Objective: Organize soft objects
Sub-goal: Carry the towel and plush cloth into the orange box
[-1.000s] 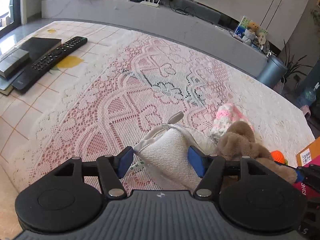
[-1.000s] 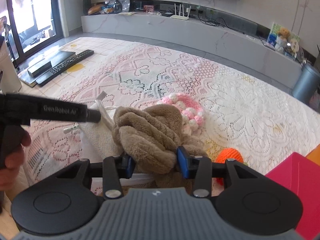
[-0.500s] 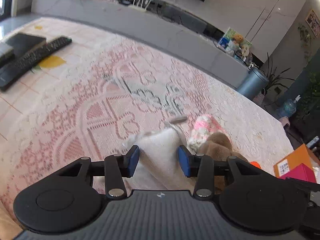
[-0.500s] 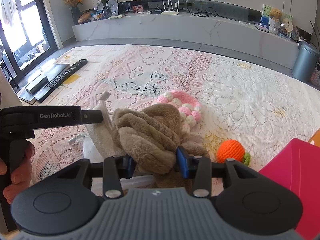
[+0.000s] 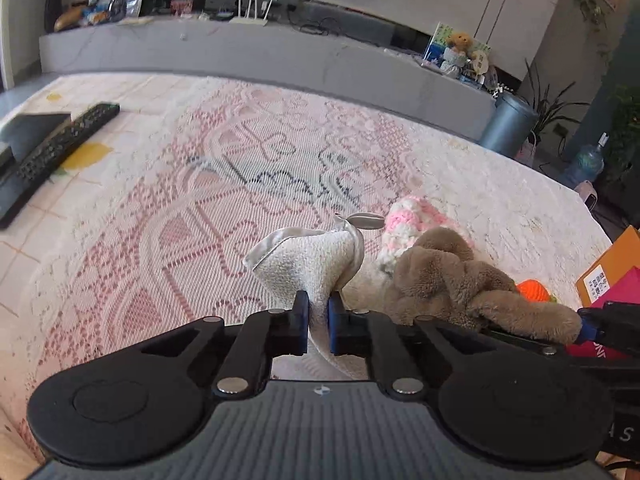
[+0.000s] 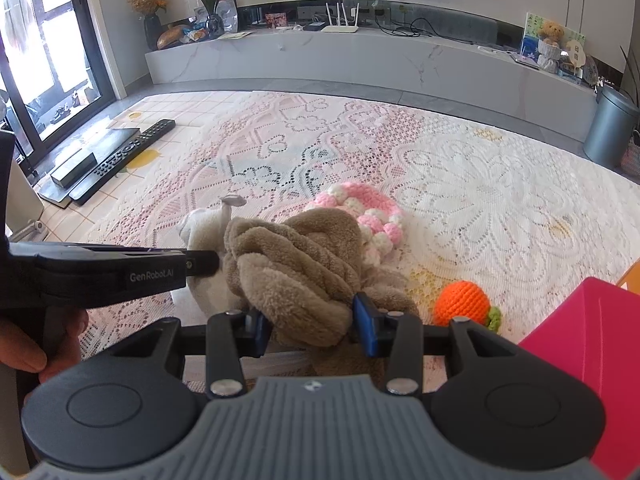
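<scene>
1. Partly hidden, the white cloth pouch [image 5: 308, 268] disappears below the left gripper [image 5: 318, 320]; the red box [image 6: 592, 344] is cut off at the frame edge.
2. Closing narrowly, the left jaws pinch the pouch on the lace tablecloth [image 5: 160, 208].
3. Angled downward, the right gripper [image 6: 312, 326] clamps the brown plush cloth [image 6: 296, 264], beside the pink crochet piece [image 6: 372, 212].

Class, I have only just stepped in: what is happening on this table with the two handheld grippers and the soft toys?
A person is sorting soft things on a lace tablecloth. The left gripper has its jaws closing on a pinch of the white towelling pouch. The right gripper holds the brown plush toy between its jaws. A pink-and-white crocheted piece and an orange crocheted ball lie untouched on the cloth, and a pink bin waits at the right.
</scene>
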Available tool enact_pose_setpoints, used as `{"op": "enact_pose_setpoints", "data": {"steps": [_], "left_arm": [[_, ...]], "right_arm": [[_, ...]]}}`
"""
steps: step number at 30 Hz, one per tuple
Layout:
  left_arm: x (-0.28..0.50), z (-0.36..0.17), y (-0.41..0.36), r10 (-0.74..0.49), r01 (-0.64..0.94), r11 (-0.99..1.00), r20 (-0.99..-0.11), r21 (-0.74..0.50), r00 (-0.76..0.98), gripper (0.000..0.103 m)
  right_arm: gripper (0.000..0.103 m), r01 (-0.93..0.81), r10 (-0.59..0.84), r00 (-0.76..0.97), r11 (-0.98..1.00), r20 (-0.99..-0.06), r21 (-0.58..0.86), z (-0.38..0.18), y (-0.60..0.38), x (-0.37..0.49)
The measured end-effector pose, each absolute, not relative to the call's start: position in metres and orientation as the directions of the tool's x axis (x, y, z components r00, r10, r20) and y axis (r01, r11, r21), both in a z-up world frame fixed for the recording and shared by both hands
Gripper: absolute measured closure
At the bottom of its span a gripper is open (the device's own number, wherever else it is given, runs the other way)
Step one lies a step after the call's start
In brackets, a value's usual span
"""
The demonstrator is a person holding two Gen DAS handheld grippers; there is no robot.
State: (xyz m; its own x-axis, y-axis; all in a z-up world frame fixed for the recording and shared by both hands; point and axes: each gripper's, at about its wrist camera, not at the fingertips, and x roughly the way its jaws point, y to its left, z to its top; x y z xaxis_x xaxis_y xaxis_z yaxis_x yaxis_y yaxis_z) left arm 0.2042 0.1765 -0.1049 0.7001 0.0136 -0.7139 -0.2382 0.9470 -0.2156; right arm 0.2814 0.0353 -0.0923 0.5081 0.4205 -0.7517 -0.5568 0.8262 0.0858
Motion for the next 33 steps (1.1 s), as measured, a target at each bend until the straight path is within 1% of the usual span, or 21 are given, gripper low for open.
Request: {"op": "enact_pose_setpoints", "data": {"steps": [1, 2, 4, 7, 13, 17, 24, 29, 33], "left_arm": [[0.202, -0.102, 0.175, 0.022, -0.234, 0.95, -0.701, -0.208, 0.713, 0.094], [0.2, -0.097, 0.174, 0.035, -0.233, 0.952, -0.685, -0.199, 0.727, 0.094], [0.194, -0.089, 0.173, 0.045, -0.229, 0.953, -0.656, -0.197, 0.754, 0.094], [0.185, -0.078, 0.169, 0.051, -0.215, 0.957, -0.623, -0.192, 0.781, 0.094], [0.165, -0.049, 0.146, 0.095, -0.158, 0.984, -0.515, -0.08, 0.852, 0.094], [0.156, -0.035, 0.138, 0.084, -0.135, 0.988, -0.477, -0.073, 0.875, 0.094], [0.143, -0.012, 0.131, 0.056, -0.108, 0.99, -0.458, -0.089, 0.887, 0.094], [0.137, 0.005, 0.115, 0.034, -0.066, 0.996, -0.447, -0.056, 0.894, 0.094], [0.133, 0.016, 0.094, -0.005, -0.013, 0.999, -0.439, -0.038, 0.899, 0.094]], "right_arm": [[0.064, -0.556, 0.42, 0.516, 0.827, -0.746, 0.081, -0.09, 0.035, 0.28], [0.07, -0.556, 0.422, 0.524, 0.827, -0.74, 0.078, -0.088, 0.034, 0.279], [0.072, -0.556, 0.425, 0.541, 0.828, -0.726, 0.07, -0.081, 0.033, 0.276], [0.073, -0.551, 0.429, 0.567, 0.832, -0.703, 0.064, -0.071, 0.027, 0.271], [0.074, -0.542, 0.44, 0.613, 0.838, -0.656, 0.055, -0.049, 0.014, 0.259], [0.074, -0.547, 0.455, 0.634, 0.836, -0.625, 0.055, -0.033, 0.008, 0.251], [0.074, -0.539, 0.484, 0.649, 0.837, -0.587, 0.094, -0.007, -0.012, 0.236], [0.074, -0.519, 0.469, 0.698, 0.852, -0.542, 0.068, 0.013, -0.035, 0.221], [0.074, -0.488, 0.443, 0.721, 0.87, -0.533, 0.062, 0.022, -0.06, 0.212]]}}
